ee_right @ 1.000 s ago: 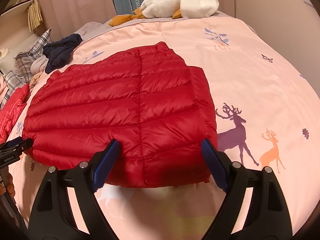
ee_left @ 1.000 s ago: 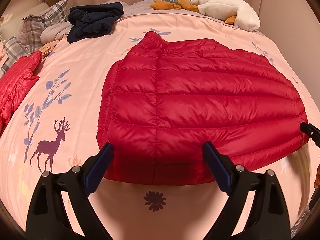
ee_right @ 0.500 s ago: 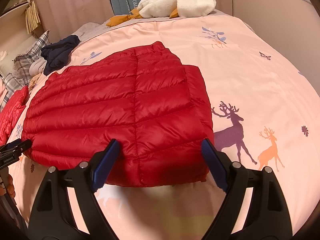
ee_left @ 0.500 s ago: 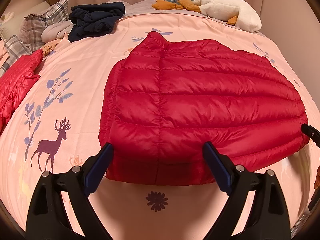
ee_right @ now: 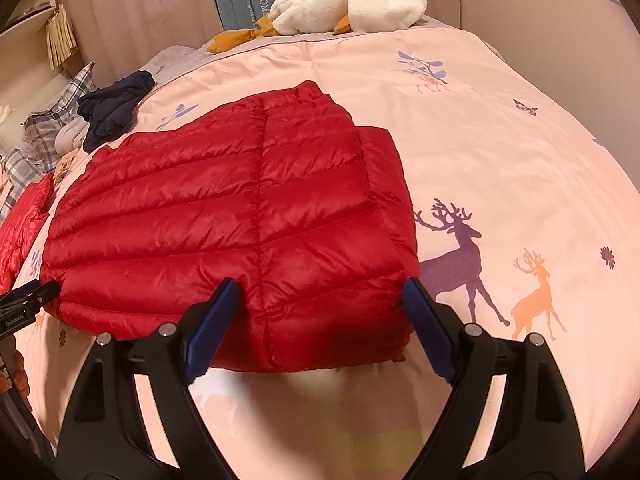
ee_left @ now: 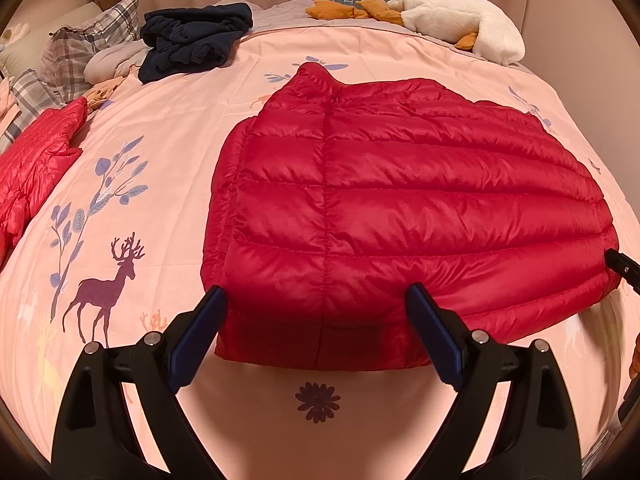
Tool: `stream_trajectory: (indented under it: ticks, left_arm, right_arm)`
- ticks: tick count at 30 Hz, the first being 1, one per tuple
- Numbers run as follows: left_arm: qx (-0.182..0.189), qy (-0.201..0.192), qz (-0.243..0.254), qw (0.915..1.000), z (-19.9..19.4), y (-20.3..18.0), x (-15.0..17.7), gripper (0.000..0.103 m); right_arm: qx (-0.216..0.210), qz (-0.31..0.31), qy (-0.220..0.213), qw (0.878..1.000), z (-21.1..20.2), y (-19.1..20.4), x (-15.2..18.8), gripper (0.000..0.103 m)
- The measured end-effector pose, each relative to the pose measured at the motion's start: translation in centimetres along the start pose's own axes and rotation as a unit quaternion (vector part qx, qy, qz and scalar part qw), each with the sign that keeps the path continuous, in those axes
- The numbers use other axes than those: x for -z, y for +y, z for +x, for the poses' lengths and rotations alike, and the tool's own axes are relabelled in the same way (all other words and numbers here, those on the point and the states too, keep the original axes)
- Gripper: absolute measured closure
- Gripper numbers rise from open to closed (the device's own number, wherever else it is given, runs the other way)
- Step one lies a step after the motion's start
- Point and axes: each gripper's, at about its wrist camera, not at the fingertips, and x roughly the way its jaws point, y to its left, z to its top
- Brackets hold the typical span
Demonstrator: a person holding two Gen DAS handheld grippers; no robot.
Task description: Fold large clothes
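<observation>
A dark red quilted down jacket (ee_left: 400,208) lies folded flat on the pink bedspread (ee_left: 168,152), its near hem towards me. My left gripper (ee_left: 316,304) hovers open over the hem's left part, nothing between its blue pads. The same jacket (ee_right: 240,216) fills the right wrist view, where my right gripper (ee_right: 320,296) stands open above the hem's right corner, holding nothing. Each gripper's tip shows at the edge of the other's view.
A lighter red jacket (ee_left: 32,168) lies at the left edge of the bed. A dark navy garment (ee_left: 192,40), plaid pillows (ee_left: 80,52) and a white plush goose (ee_left: 460,28) sit at the far side. Bare bedspread (ee_right: 500,160) with deer prints lies right of the jacket.
Both views have drawn back slightly, so the jacket's near hem sits a little farther from the fingers. The jacket itself has not moved and both grippers stay open.
</observation>
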Motion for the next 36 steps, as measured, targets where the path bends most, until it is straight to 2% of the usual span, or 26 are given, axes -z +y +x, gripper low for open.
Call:
stream_trajectory:
  ticks: [25,36]
  left_arm:
    - [-0.001,0.001,-0.001,1.0,0.0,0.0,-0.1,0.011]
    - [-0.008,0.004,-0.018,0.9998,0.1,1.4,-0.2,0.011]
  right_arm:
    - [0.0,0.01,0.001,1.0,-0.3,-0.6,0.2,0.018]
    - [0.021,0.029,-0.019,0.999,-1.9,-2.6,-0.3,0.018]
